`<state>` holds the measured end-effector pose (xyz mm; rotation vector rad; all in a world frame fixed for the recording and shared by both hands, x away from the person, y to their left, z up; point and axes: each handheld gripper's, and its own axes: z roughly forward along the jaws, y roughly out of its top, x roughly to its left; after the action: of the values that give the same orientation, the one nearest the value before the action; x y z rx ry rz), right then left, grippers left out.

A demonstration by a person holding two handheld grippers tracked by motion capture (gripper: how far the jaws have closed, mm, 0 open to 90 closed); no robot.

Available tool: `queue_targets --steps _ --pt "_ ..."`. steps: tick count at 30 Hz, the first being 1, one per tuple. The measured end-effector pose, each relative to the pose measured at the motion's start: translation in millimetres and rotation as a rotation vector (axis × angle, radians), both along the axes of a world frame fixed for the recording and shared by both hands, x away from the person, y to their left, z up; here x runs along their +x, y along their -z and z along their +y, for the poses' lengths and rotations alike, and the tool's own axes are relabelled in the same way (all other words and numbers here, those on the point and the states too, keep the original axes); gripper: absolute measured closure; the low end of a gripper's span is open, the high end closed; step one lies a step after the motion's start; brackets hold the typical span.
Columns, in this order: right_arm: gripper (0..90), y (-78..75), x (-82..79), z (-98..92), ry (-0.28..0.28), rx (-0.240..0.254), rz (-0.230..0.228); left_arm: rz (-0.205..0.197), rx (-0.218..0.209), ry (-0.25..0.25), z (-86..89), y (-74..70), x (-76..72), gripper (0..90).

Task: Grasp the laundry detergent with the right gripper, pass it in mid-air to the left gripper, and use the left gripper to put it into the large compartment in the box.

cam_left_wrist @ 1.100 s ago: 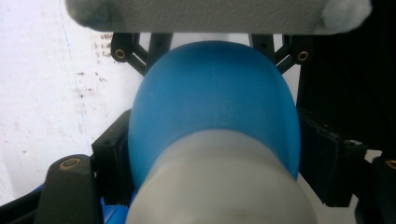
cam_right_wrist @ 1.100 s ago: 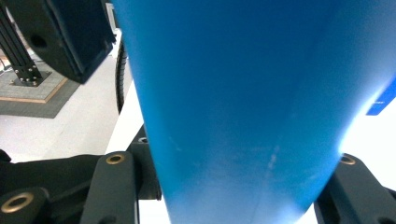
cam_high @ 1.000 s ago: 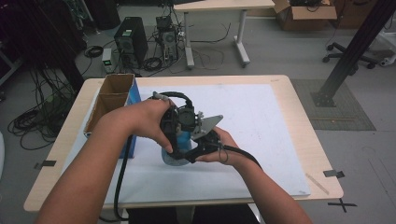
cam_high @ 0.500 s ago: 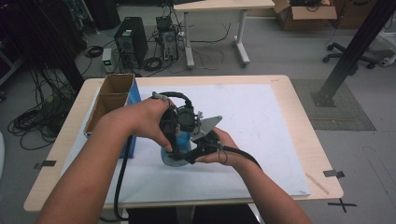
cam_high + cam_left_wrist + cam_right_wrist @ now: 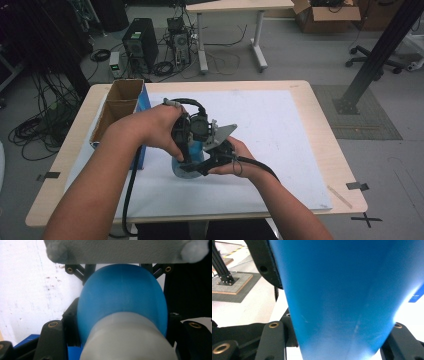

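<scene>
Right now both claws are clamped on one blue bottle (image 5: 186, 161) near the front middle of the worktop (image 5: 320, 130), over its white sheet (image 5: 270, 130). From the high view the left claw (image 5: 189, 145) comes down on the bottle from above, gripped in the person's left hand (image 5: 157, 127), while the right claw (image 5: 202, 162) meets it from the right side, held in the right hand (image 5: 230, 160). The two claws sit touching or nearly touching each other, so little of the bottle's body shows between them.

In the left gripper view the blue bottle (image 5: 122, 302) has a rounded blue body and a pale grey cap end nearest the camera, and the black jaws press in on it from both sides; they have just been closing onto it. In the right gripper view the blue wall of the bottle (image 5: 342, 295) runs up between the jaws, which are clenched against it at either side.

An open cardboard box (image 5: 120, 102) with a blue side stands at the left edge of the worktop, just beside the left forearm
</scene>
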<state>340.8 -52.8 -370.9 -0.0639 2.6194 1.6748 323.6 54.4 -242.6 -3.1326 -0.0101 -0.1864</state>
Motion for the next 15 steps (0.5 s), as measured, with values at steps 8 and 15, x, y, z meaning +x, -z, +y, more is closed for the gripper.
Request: queue_targets --steps 8,15 --pt "44.7 0.0 -1.7 -1.4 0.001 0.024 -0.007 0.008 0.045 -0.006 -5.5 -3.5 -1.9 37.8" --pt "44.5 -0.1 -3.1 -3.9 0.011 0.049 -0.008 0.004 0.051 -0.001 -8.4 -5.5 -2.7 37.9"
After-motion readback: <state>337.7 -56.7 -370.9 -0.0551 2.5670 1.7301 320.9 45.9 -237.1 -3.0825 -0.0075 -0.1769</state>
